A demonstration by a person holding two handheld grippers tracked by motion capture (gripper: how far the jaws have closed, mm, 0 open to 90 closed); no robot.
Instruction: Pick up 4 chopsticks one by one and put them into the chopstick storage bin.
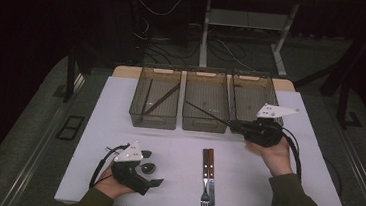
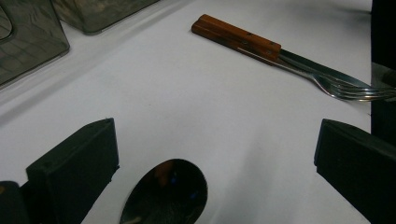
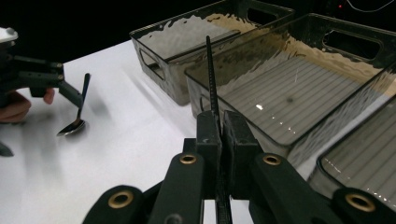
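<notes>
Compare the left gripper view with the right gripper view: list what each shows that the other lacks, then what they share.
Left gripper view alone: the wooden-handled knife and fork lying side by side, and its own black jaws standing wide apart around the spoon bowl.

Right gripper view alone: its jaws closed on a thin black chopstick that points over the middle bin, and the person's left hand farther off.

Both: the spoon, the white table and the smoky transparent bins.

The high view looks down and forward over the whole bench [image 1: 118,127]. Both gripper views sit low and close, sharing the spoon [image 2: 166,193] and bins [image 3: 261,70].
</notes>
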